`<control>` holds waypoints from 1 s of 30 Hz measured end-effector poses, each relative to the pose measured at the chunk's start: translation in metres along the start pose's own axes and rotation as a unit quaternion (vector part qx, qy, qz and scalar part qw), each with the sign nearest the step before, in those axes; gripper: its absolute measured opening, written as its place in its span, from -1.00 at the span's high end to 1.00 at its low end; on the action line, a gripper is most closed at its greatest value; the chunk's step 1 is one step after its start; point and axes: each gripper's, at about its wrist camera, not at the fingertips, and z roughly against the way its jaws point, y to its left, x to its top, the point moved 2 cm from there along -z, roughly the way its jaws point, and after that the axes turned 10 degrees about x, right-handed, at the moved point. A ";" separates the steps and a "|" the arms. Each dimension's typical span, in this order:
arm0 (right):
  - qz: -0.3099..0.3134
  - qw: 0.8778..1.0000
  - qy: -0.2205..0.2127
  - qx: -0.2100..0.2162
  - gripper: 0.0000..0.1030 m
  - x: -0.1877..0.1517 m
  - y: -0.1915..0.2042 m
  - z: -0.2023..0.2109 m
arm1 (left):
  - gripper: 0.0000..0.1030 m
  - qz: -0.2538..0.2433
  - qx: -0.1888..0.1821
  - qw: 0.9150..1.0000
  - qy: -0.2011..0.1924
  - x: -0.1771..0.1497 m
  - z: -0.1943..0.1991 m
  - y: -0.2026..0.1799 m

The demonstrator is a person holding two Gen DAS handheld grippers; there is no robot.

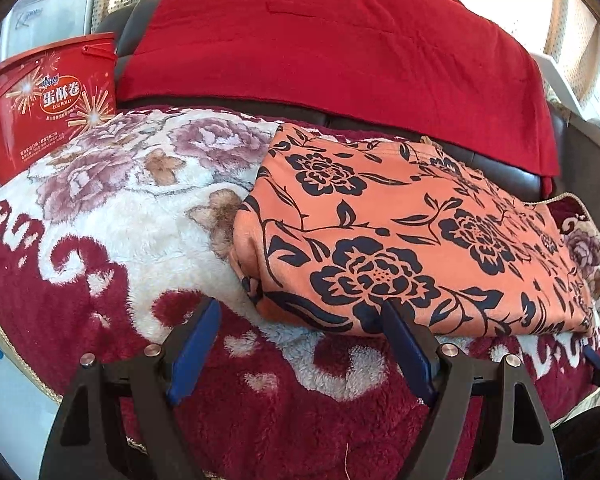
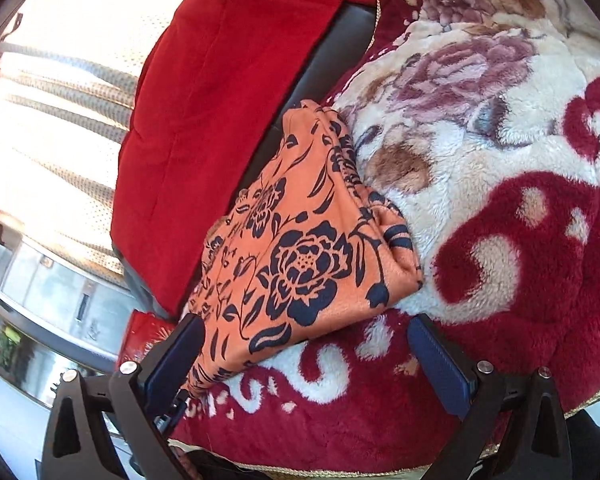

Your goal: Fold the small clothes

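An orange garment with black flowers (image 1: 404,236) lies folded flat on a plush red-and-white floral blanket (image 1: 132,216). My left gripper (image 1: 300,312) is open, its blue-padded fingers spread just in front of the garment's near edge, the right finger touching that edge. In the right wrist view the same garment (image 2: 300,248) lies ahead. My right gripper (image 2: 304,328) is open, its fingers astride the garment's near corner, holding nothing.
A red egg-roll tin (image 1: 48,108) stands on the blanket at the far left. A red cushion cover (image 1: 340,48) drapes the dark sofa back behind the garment. Curtains and a window (image 2: 60,100) lie beyond. The blanket's corded edge (image 1: 16,360) runs near my left gripper.
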 end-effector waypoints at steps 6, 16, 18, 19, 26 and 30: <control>-0.012 1.000 -0.007 0.018 -0.99 0.002 -0.006 0.007 | -0.60 -0.016 0.012 1.000 0.000 -0.003 0.000 -0.005; -0.027 0.999 -0.016 0.024 -0.99 0.003 -0.014 0.022 | -0.60 -0.055 0.018 0.998 -0.020 0.001 0.021 -0.023; -0.040 0.999 -0.021 0.023 -0.99 0.004 -0.017 0.024 | -0.60 -0.069 0.004 0.997 -0.032 0.007 0.031 -0.038; -0.050 0.998 -0.023 0.022 -0.99 0.005 -0.018 0.024 | -0.60 -0.074 -0.004 0.997 -0.036 0.009 0.035 -0.046; -0.068 0.997 -0.032 -0.013 -1.00 0.023 -0.016 0.009 | -0.60 -0.144 -0.047 0.987 -0.047 0.028 0.025 -0.130; -0.031 0.998 -0.020 -0.044 -0.39 0.033 -0.006 0.001 | -0.60 -0.176 -0.035 0.983 -0.037 0.028 0.002 -0.164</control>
